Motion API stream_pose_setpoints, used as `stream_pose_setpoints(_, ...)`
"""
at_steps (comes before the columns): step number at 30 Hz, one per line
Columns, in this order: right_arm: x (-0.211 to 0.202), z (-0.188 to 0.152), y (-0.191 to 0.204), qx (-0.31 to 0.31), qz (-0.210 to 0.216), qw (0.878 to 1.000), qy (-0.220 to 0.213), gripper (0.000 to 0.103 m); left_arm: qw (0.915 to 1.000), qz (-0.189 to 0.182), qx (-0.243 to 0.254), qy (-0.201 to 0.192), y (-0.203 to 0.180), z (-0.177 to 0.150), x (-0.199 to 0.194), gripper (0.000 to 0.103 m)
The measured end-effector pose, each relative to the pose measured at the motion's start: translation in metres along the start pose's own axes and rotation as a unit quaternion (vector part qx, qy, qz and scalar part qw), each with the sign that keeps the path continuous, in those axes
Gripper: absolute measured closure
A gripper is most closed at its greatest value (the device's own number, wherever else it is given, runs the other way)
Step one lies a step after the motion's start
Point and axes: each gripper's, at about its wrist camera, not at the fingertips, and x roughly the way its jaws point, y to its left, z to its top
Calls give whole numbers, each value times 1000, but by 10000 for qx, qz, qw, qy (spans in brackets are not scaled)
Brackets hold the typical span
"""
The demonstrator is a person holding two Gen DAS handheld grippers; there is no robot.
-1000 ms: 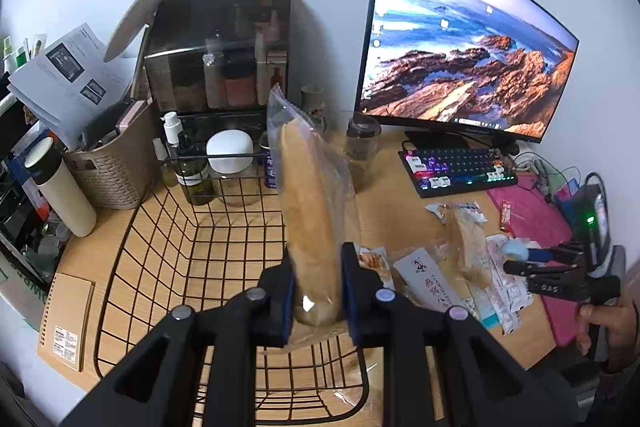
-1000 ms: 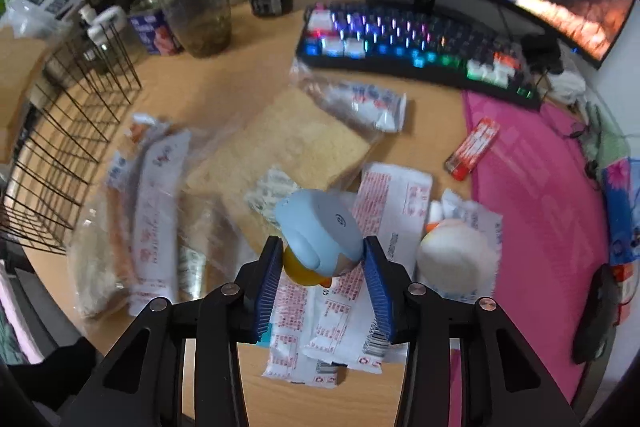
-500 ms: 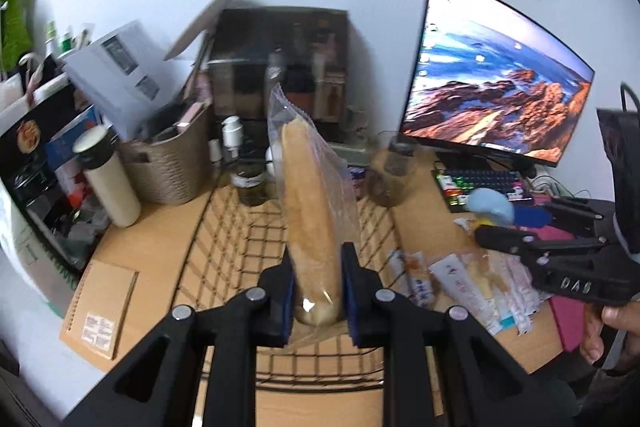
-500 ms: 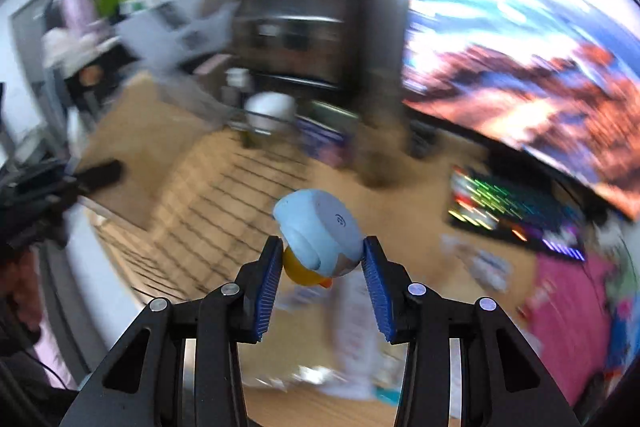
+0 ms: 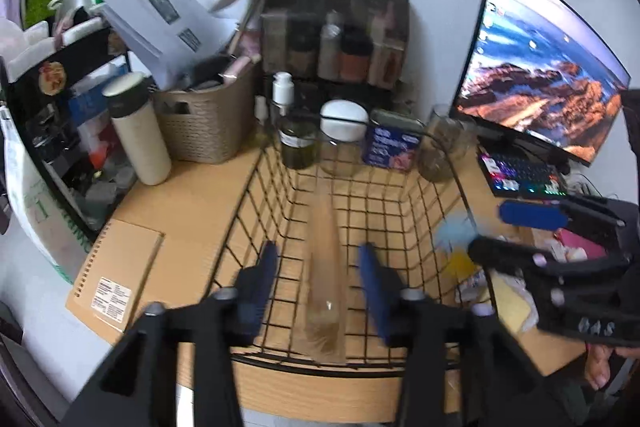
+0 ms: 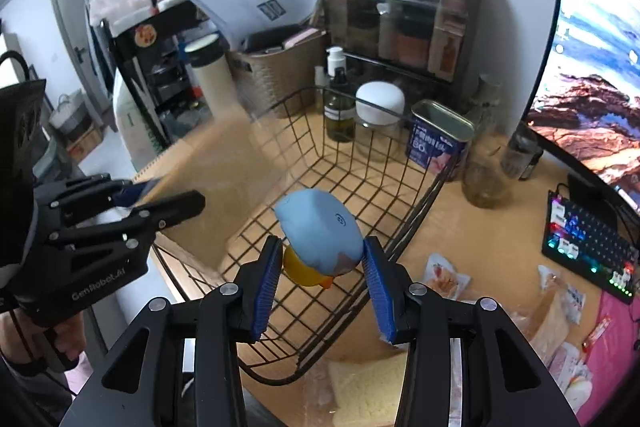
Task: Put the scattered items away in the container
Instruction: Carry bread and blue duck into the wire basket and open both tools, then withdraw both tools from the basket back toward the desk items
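A black wire basket (image 5: 256,183) (image 6: 416,223) stands on the wooden desk. My left gripper (image 5: 316,287) is open above its near edge; the bagged long bread (image 5: 326,275) is a blurred streak between the spread fingers, falling into the basket. My right gripper (image 6: 322,283) has opened over the basket's right rim; the blue and yellow duck toy (image 6: 320,231) (image 5: 454,235) is tilting between the pads, and I cannot tell if they still touch it. More snack packets (image 6: 444,279) and a bagged bread slice (image 6: 368,387) lie on the desk to the right.
Behind the basket stand a green bottle (image 5: 297,143), a white-lidded jar (image 5: 342,135), a blue tin (image 5: 390,143) and a glass jar (image 5: 440,147). A woven bin (image 5: 204,123), a white flask (image 5: 138,131) and a notebook (image 5: 116,275) are left. Monitor (image 5: 544,83) and keyboard (image 5: 524,179) are right.
Both grippers opened. The bread has left the left fingers and drops into the basket. The right gripper swung from the packets to over the basket, and the duck is slipping out.
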Motion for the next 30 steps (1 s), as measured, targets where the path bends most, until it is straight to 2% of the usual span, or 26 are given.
stream_pose_setpoints(2, -5, 0, 1, 3, 18, 9999, -103, 43, 10000, 5, -65, -62, 3, 2, -4, 46)
stream_pose_setpoints(6, -11, 1, -2, 79, 82, 9998, -162, 42, 9999, 57, -30, -99, -1, 4, -8, 40)
stream_pose_setpoints(9, -27, 0, -12, 262, 100, 9989, -386, 42, 9997, 169, 129, -134, -13, 5, -11, 39)
stream_pose_setpoints(14, -64, -8, -43, 679, -174, 9946, -766, 36, 9993, 83, 294, -210, -37, 10, -15, 35)
stream_pose_setpoints(17, -83, -20, -67, 916, -552, 9910, -804, 36, 9983, -27, 543, -216, -63, 13, -18, 34)
stream_pose_setpoints(20, -106, -43, -96, 1255, -817, 9845, -911, 36, 9961, -317, 781, -251, -95, 14, -22, 32)
stream_pose_setpoints(23, -131, -67, -126, 1517, -1392, 9734, -1006, 36, 9929, -594, 1002, -222, -125, 14, -20, 32)
stream_pose_setpoints(26, -154, -91, -155, 1721, -1793, 9631, -1033, 36, 9875, -837, 1329, -127, -165, 10, -13, 31)
stream_pose_setpoints(30, -169, -122, -193, 1946, -2179, 9530, -798, 36, 9803, -1102, 1637, 98, -208, 2, 2, 31)
